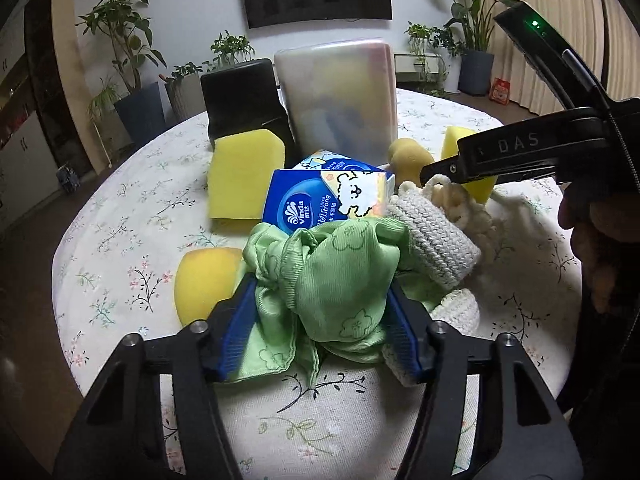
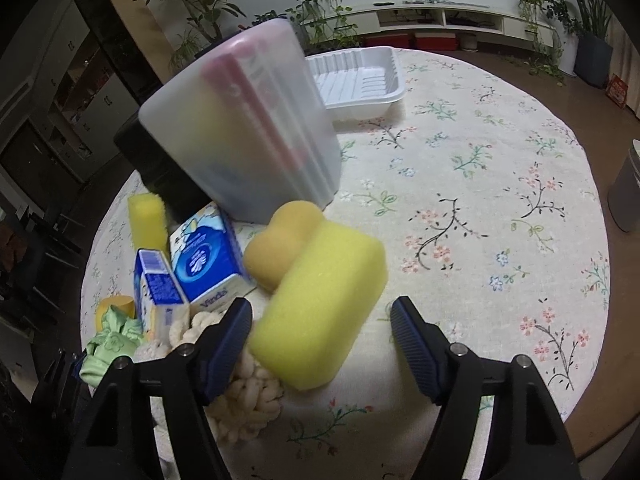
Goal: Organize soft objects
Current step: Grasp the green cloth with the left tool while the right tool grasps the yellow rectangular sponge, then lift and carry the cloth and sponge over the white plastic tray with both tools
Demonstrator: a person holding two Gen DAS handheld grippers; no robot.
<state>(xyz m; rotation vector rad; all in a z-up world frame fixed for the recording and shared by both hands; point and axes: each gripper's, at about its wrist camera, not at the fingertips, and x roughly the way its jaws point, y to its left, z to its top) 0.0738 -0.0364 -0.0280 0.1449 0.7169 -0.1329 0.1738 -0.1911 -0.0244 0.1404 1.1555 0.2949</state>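
Left gripper (image 1: 320, 312) squeezes the green cloth (image 1: 332, 280); I think it is soft and floppy, so I hold its bunched middle.

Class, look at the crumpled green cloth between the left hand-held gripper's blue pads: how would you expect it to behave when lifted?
The green cloth is bunched in loose folds, so it will probably hang floppy and drape. It looks thin, so likely light. Its sheen hints it may slip from the left hand-held gripper unless pinched firmly.

Dim, soft light; fisheye-warped, vignetted edges
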